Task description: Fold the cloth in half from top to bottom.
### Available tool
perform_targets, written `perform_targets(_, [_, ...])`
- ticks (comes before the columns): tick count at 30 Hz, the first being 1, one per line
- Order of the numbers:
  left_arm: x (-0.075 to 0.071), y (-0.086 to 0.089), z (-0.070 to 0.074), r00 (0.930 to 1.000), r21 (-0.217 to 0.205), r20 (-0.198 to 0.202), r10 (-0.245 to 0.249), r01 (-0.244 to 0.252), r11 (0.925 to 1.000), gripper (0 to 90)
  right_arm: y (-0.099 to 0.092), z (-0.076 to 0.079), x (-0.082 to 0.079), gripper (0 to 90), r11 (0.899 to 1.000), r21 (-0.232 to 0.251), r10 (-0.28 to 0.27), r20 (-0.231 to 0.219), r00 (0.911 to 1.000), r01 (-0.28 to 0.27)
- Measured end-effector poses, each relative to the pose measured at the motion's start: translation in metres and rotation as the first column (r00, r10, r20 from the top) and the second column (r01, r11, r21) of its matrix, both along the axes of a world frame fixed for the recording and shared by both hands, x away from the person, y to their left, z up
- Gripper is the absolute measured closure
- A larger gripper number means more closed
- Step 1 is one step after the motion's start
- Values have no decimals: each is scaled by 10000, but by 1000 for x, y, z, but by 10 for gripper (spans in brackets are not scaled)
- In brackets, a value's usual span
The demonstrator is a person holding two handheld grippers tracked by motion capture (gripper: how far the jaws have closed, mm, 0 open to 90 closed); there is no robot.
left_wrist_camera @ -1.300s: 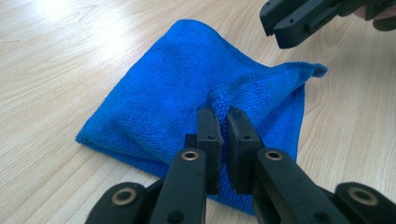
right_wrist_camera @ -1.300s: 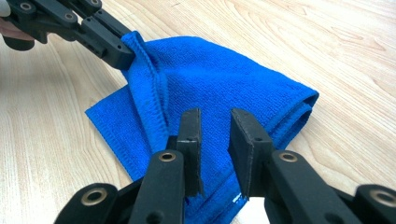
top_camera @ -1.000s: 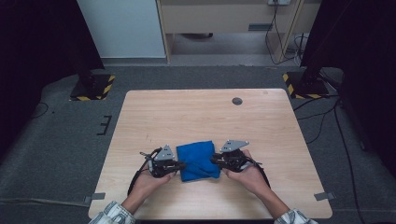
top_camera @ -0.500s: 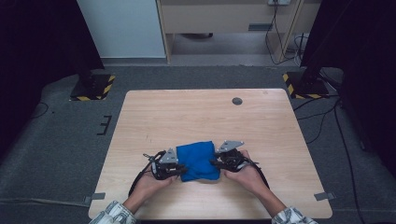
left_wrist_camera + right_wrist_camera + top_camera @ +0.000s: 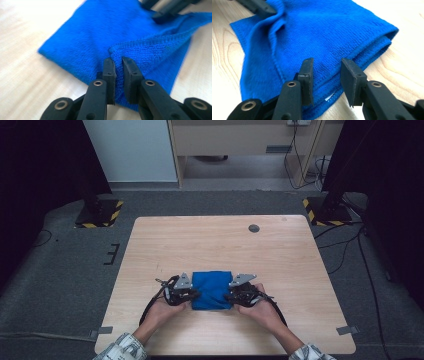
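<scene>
A folded blue microfibre cloth [image 5: 212, 290] lay on the near half of the wooden table [image 5: 220, 245], between the person's two hands. The left gripper [image 5: 187, 294] was at the cloth's left edge and the right gripper [image 5: 231, 296] at its right edge, both low over the tabletop and pointing inward toward each other.

In the left gripper view, the left gripper's [image 5: 118, 65] jaws stood nearly together, with only a narrow gap, and a stitched corner of the cloth's upper layer [image 5: 150, 50] was pinched between them, raised a little off the layer beneath.

In the right gripper view, the right gripper's [image 5: 326, 67] jaws stood apart with a clear gap; they had just been opening. The folded edge of the cloth [image 5: 329, 37] lay between them, yet the pads did not press on it, and a small white tag showed at the near edge. A small dark round disc [image 5: 254, 228] sat well apart near the table's far edge
</scene>
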State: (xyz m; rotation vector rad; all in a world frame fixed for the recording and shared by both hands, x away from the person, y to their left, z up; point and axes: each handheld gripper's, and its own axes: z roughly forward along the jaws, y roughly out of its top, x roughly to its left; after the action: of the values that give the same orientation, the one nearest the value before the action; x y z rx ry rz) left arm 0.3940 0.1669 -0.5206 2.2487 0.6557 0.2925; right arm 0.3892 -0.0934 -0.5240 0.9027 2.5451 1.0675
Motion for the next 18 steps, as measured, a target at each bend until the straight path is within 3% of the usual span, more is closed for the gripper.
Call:
perform_targets(4, [7,-3,1,10000,-83,56,-4,4,10000,809,2,1,-1,627,9998,-183,-71,95,9999,73])
perform_targets(7, [0,-1,3,9998,-106,109,-159,160,9998,795,1,2,1,616,9999,-90,-116,84,9999,116])
perform_targets(18, [-25,27,13,9993,-1198,-351,-149,105,9927,597,-5,6,-5,588,9999,173,7,38,10000,-8])
